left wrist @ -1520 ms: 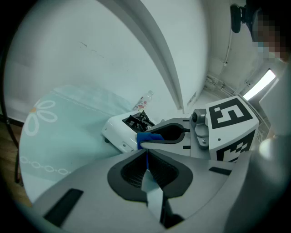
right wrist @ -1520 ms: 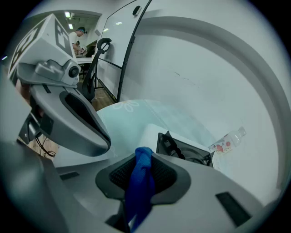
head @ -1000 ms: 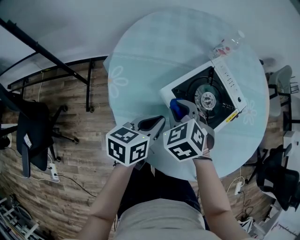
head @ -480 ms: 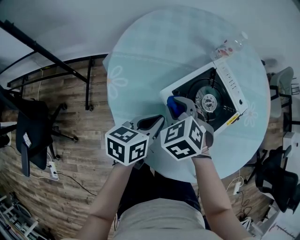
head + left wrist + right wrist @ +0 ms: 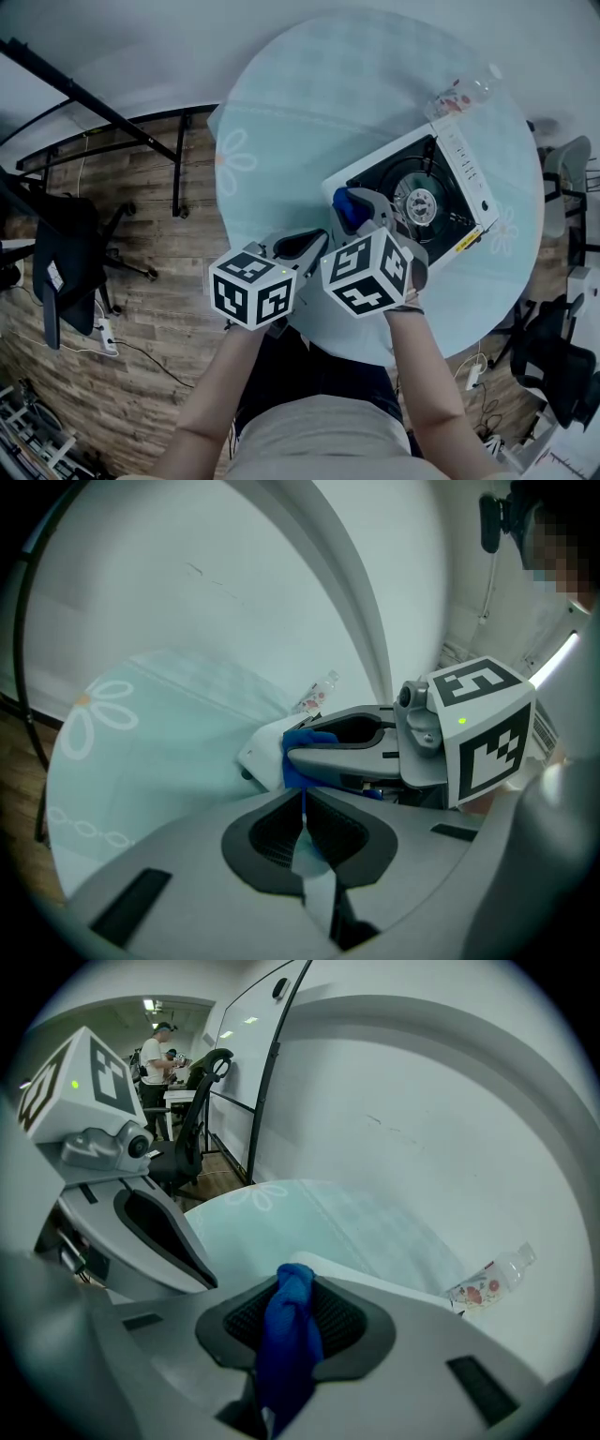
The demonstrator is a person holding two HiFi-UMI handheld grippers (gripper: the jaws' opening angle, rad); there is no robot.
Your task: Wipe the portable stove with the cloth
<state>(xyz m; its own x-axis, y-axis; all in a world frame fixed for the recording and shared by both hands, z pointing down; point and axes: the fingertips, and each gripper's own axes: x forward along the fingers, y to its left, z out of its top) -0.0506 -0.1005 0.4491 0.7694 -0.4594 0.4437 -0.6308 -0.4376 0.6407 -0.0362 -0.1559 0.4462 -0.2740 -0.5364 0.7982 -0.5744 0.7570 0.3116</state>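
Closest in, the two marker cubes sit side by side above the near rim of the round pale table (image 5: 300, 103). The left gripper (image 5: 317, 242) hovers low over the tabletop just short of the stove, its jaws drawn together with only a hairline slit between the pads and nothing caught in them. Right beside it, the right gripper (image 5: 364, 208) is clamped tight on the blue cloth (image 5: 346, 208). In the right gripper view the cloth is bunched into a rope between the dark ribbed pads, poking out past the tips. That blue wad sits at the near left corner of the portable stove (image 5: 461, 155), over its white rim, though actual contact is hard to confirm from here. The left gripper view shows the same thing side-on, with the cloth at the stove's white edge. The stove lies at an angle on the right half of the table, black top up, round burner in the middle and well clear of the cloth, control strip along the far right side. Just past its far corner a clear plastic bottle (image 5: 459, 92) with a flowered label lies on its side; what is in it, if anything, can't be made out.
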